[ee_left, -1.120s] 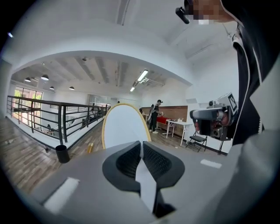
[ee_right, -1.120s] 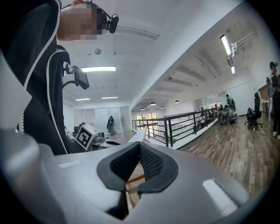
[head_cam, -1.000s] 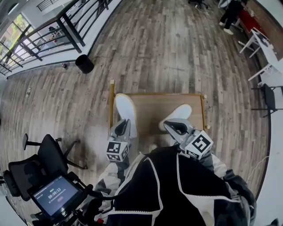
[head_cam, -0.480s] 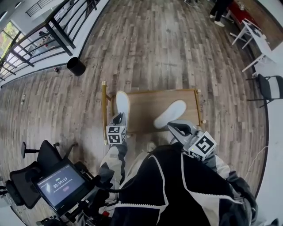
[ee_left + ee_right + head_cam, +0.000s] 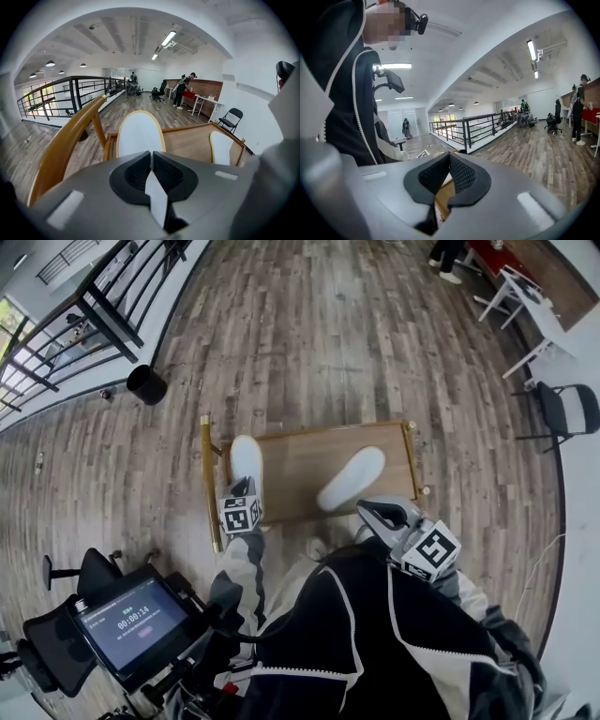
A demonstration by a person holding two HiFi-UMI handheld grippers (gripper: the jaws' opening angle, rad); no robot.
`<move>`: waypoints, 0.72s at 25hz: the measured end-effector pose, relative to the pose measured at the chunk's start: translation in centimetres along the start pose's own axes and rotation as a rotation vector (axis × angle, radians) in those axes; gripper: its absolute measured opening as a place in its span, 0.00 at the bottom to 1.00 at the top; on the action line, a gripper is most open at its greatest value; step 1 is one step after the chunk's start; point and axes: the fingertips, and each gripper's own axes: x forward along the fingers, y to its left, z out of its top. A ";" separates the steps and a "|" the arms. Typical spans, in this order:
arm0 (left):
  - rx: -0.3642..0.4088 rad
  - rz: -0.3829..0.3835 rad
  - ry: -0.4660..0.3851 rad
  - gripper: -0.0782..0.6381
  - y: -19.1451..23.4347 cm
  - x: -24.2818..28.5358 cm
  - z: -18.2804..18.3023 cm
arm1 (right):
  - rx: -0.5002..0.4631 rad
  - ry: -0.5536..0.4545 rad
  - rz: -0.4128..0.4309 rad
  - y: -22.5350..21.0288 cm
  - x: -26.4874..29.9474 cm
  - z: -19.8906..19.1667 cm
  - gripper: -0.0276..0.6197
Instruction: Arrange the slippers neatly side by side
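Two white slippers lie on a low wooden table (image 5: pixel 295 465). The left slipper (image 5: pixel 247 462) points straight away near the table's left rail; in the left gripper view it (image 5: pixel 139 133) fills the space just beyond the jaws. The right slipper (image 5: pixel 352 477) lies slanted at mid-right, apart from the first, and shows as a slipper (image 5: pixel 220 147) at the right. My left gripper (image 5: pixel 242 491) sits at the left slipper's near end, jaws closed with white material in the slit (image 5: pixel 151 154). My right gripper (image 5: pixel 375 510) hangs by the table's front right edge, shut and empty (image 5: pixel 449 157).
A raised wooden rail (image 5: pixel 206 486) runs along the table's left side. A black bin (image 5: pixel 146 383) stands on the plank floor beyond it, near a black railing (image 5: pixel 84 306). An office chair (image 5: pixel 80 577) and a tablet screen (image 5: pixel 131 615) are at lower left, a folding chair (image 5: pixel 562 409) at right.
My left gripper has moved forward and to the left, onto the near end of the left slipper. The right gripper has hardly moved. The head view has drifted.
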 end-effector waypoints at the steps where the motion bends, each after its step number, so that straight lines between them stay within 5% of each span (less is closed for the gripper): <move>1: -0.006 0.003 0.007 0.15 0.1 0.1 -0.2 | 0.000 0.005 -0.003 0.2 -0.1 -0.1 0.05; 13: -0.047 0.018 0.095 0.16 1.5 1.5 -2.3 | -0.007 0.038 -0.023 1.5 -1.0 -0.2 0.05; 18: -0.050 0.004 0.120 0.30 1.1 2.2 -3.0 | 0.012 0.039 -0.035 1.5 -1.1 -0.2 0.05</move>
